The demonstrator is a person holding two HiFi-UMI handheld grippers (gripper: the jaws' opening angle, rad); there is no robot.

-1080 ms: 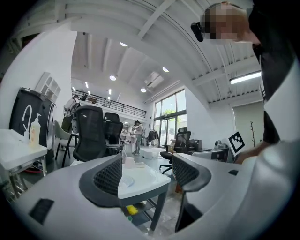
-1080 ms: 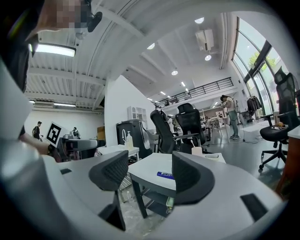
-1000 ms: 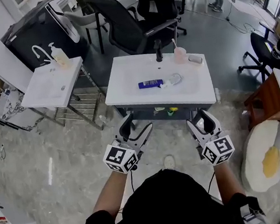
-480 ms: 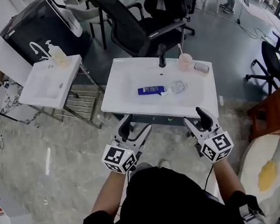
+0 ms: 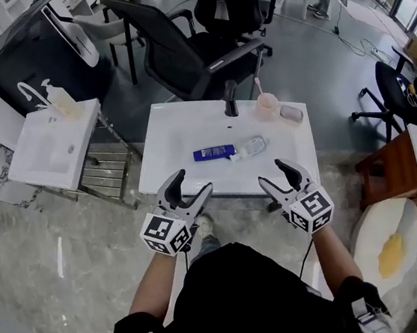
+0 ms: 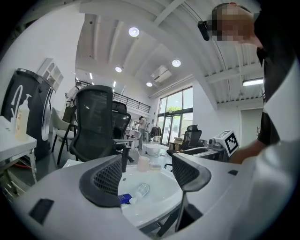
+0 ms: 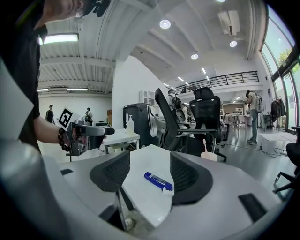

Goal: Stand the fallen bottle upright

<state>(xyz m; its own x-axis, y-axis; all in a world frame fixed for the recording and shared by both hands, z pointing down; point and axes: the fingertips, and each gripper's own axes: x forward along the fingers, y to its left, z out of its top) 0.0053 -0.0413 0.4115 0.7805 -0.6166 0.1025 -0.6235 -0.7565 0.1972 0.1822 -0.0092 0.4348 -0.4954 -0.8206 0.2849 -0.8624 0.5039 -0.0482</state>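
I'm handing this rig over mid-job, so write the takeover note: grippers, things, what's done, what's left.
Left gripper: open, empty, near the front edge of the white sink top.
Right gripper: open, empty, its fingers have just been closing slightly; also near the front edge.
Clear plastic bottle: on its side mid-basin, beside a blue tube that also lies flat.
Done: nothing; the bottle is untouched.
Left: grasp the bottle and stand it upright.

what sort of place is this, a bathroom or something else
Probably an open office or lab, not a bathroom: a washbasin and a second washbasin stand on metal frames among black office chairs, with tall windows behind.
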